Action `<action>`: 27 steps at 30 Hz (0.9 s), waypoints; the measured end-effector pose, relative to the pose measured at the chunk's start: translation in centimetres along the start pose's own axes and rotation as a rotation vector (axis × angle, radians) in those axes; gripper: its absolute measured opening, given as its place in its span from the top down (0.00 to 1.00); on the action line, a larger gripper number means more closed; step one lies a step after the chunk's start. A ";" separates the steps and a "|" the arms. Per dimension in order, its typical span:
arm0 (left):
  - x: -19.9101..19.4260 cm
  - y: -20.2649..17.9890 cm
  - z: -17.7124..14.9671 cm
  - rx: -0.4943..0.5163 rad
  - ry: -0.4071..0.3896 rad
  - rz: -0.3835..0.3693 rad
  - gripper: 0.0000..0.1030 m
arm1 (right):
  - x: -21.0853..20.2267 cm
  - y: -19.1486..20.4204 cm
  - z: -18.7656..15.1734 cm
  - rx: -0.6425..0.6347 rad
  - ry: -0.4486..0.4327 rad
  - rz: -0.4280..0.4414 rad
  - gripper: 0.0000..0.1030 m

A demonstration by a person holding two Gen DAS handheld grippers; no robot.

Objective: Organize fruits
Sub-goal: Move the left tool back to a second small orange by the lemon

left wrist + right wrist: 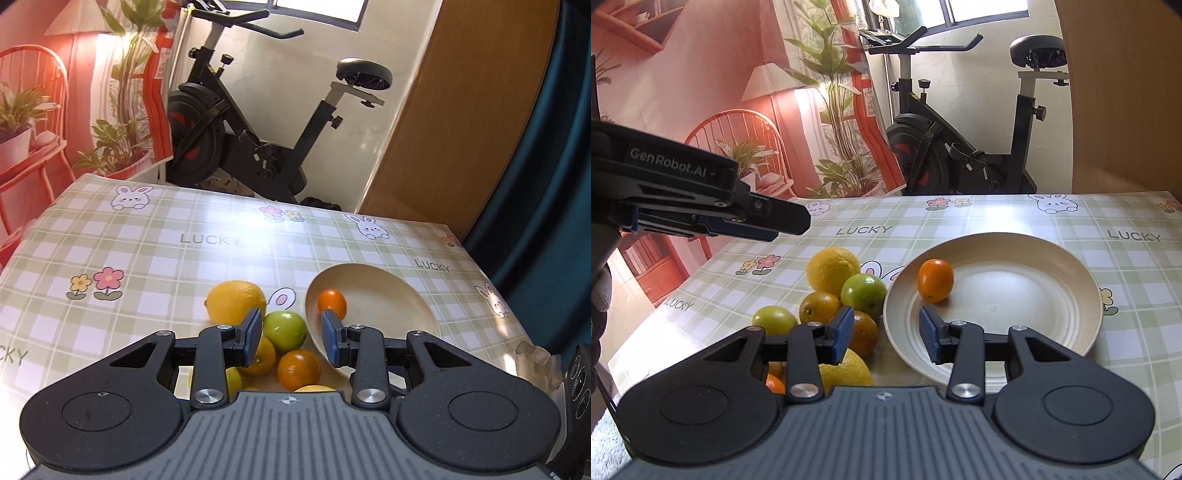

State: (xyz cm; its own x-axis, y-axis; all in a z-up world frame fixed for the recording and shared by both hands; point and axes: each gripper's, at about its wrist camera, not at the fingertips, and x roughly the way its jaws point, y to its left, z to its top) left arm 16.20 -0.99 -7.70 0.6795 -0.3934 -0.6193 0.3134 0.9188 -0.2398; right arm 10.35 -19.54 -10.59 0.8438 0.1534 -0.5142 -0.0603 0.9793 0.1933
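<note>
A cream plate (1034, 332) lies on the checked tablecloth with one small orange (935, 280) near its left rim. Left of the plate is a pile of fruit: a lemon (833, 271), a green apple (863, 295), an orange (819, 307), a darker orange (866, 332), a second green fruit (774, 319) and another lemon (849, 371). My right gripper (886, 334) hovers open and empty above the plate's left rim. My left gripper (291, 336) hangs open and empty over the pile, the green apple (284, 330) showing below its gap. From the side it appears as the left gripper (798, 223), raised above the table.
An exercise bike (266, 140) stands beyond the table's far edge. A printed red backdrop (74, 92) hangs at left and a wooden panel (461, 110) at right. A gloved hand (600, 295) shows at the left edge. The tablecloth (129, 240) stretches bare behind the fruit.
</note>
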 end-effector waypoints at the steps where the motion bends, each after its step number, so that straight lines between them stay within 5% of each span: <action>1: -0.6 0.6 -0.3 -0.021 -0.001 -0.005 0.64 | -0.2 0.3 0.0 -0.011 -0.004 0.007 0.59; 19: -1.1 3.1 -4.8 -0.015 0.088 0.025 0.64 | -0.5 5.6 -2.0 -0.190 0.070 0.145 0.59; 27: -0.3 5.2 -5.1 -0.120 0.122 -0.003 0.64 | 0.5 6.3 -2.6 -0.220 0.124 0.174 0.59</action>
State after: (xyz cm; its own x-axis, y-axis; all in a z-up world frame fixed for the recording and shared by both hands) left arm 14.23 4.07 -12.54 0.5911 -0.3963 -0.7025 0.2289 0.9176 -0.3250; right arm 8.98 -12.97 -11.81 0.7400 0.3227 -0.5901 -0.3231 0.9401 0.1089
